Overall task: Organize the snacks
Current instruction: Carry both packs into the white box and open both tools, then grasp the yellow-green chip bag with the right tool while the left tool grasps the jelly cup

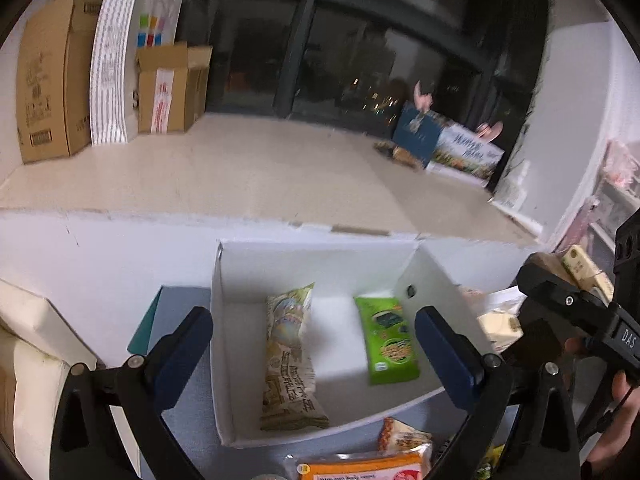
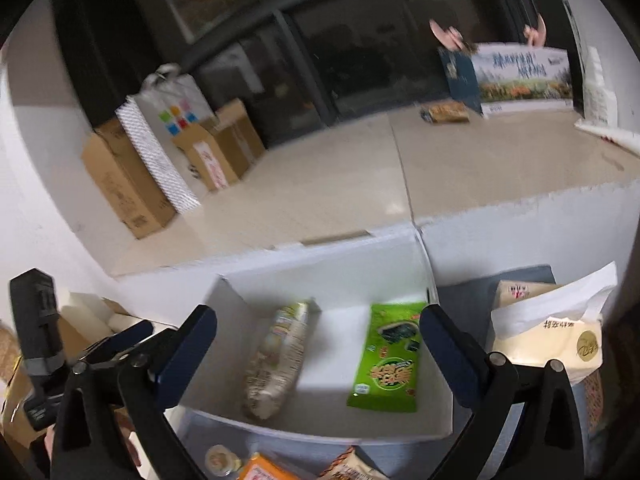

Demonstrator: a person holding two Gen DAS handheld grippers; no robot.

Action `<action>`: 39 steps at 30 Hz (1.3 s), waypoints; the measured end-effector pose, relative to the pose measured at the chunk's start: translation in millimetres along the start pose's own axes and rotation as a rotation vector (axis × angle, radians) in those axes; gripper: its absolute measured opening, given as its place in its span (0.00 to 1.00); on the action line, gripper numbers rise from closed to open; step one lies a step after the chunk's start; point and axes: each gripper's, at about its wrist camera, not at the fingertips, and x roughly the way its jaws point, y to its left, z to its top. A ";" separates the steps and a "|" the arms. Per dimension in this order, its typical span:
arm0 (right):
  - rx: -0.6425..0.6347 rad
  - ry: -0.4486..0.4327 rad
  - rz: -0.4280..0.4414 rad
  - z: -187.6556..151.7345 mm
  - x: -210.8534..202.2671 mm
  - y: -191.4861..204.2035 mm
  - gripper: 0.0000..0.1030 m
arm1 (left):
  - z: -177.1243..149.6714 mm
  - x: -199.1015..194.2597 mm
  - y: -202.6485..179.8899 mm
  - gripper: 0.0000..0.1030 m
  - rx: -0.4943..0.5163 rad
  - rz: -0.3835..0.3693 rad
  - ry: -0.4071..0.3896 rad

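Note:
A white open box stands on the blue-grey table. Inside it lie a long beige snack pack and a green snack pack, side by side and apart. My left gripper hovers in front of the box, open, with nothing between its fingers. My right gripper is likewise open and empty before the same box. In the left wrist view the right gripper's black body shows at the right edge. Several more snack packs lie near the table's front edge.
A white partition rises behind the box. A cream bag with white paper stands right of the box, and a teal sheet lies to its left. Cardboard boxes and a poster stand on the floor beyond.

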 end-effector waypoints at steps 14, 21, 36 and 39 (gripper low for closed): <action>-0.136 -0.199 0.118 -71.5 -185.6 9.9 1.00 | -109.6 -154.3 -23.6 1.00 -0.038 -0.230 -0.130; -0.089 -0.226 -0.084 -168.7 -251.9 -20.3 1.00 | -176.2 -178.0 -37.3 1.00 -0.008 -0.151 -0.081; -0.130 0.165 -0.115 -255.3 -170.0 -56.2 1.00 | -223.9 -191.2 -69.0 1.00 0.099 -0.149 -0.014; -0.165 0.212 -0.124 -256.7 -141.4 -53.7 1.00 | -228.1 -189.3 -64.7 1.00 0.095 -0.154 -0.002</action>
